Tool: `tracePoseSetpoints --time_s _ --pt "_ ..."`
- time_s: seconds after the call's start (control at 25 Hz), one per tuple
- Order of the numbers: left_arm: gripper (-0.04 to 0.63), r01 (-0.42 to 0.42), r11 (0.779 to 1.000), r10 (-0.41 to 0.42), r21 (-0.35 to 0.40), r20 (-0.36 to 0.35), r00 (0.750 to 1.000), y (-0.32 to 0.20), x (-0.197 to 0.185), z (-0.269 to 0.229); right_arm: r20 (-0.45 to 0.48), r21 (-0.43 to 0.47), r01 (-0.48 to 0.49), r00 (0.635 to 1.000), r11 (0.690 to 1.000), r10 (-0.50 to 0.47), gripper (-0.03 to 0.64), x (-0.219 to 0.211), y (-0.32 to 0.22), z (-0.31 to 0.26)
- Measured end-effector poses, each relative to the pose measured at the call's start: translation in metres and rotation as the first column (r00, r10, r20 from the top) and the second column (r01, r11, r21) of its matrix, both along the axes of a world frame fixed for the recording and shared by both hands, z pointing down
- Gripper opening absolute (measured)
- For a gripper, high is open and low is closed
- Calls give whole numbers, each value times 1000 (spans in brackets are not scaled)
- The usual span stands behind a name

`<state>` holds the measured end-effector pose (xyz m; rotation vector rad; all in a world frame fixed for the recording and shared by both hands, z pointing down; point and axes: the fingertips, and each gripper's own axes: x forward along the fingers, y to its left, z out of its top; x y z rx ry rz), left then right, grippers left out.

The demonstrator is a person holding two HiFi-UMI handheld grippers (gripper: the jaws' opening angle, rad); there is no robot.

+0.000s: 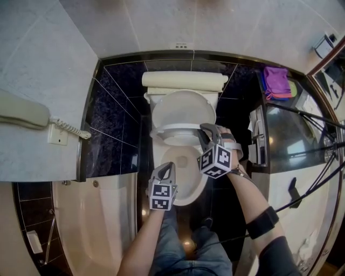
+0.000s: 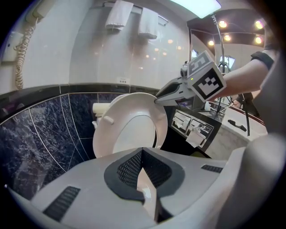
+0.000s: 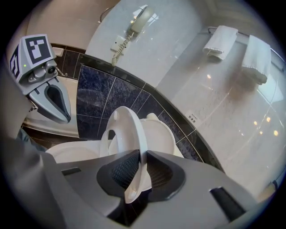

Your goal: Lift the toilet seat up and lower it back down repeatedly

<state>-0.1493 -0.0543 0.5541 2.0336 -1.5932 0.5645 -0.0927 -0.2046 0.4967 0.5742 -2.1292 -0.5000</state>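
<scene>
Toilet seat [image 3: 134, 127] lifted clear of the bowl [image 1: 198, 190] and tilted steeply, hinge end back by the tank [image 1: 183, 81], free front edge up in the air; it stands a little forward of the lid [image 1: 183, 109], which leans open against the tank, and the right gripper view shows a gap between the two; right gripper [image 1: 206, 130] reaches in from the right side of the toilet with its two jaws clamped on the seat's front rim, one dark ribbed pad pressed to each face of the white ring, the rim running down between them; left gripper [image 1: 170, 166] is apart from the seat, hovering low over the left part of the bowl, its jaws brought together at the tips with nothing held, only a sliver of white porcelain showing through the wedge-shaped slot behind the tips; each gripper's marker cube faces up toward the head camera; the person's forearms come in from the bottom of the head view, a dark band [image 1: 262, 222] round the right one; dark blue marbled tiles [image 1: 116, 116] line the wall behind and beside the toilet; a wall telephone [image 1: 21, 112] with a coiled cord hangs on the pale wall to the left, a bathtub [image 1: 91, 226] lies below it, a purple cloth [image 1: 276, 81] sits on the ledge at the right, and two white towels [image 2: 119, 13] hang above the toilet
</scene>
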Motion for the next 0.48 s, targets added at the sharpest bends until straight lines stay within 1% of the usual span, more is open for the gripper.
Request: tracePoseSetpoints --time_s 0.48 --pt "-3 31 999 -31 -27 4 1000 25 21 12 -6 29 41 999 999 -41 77 22 104 21"
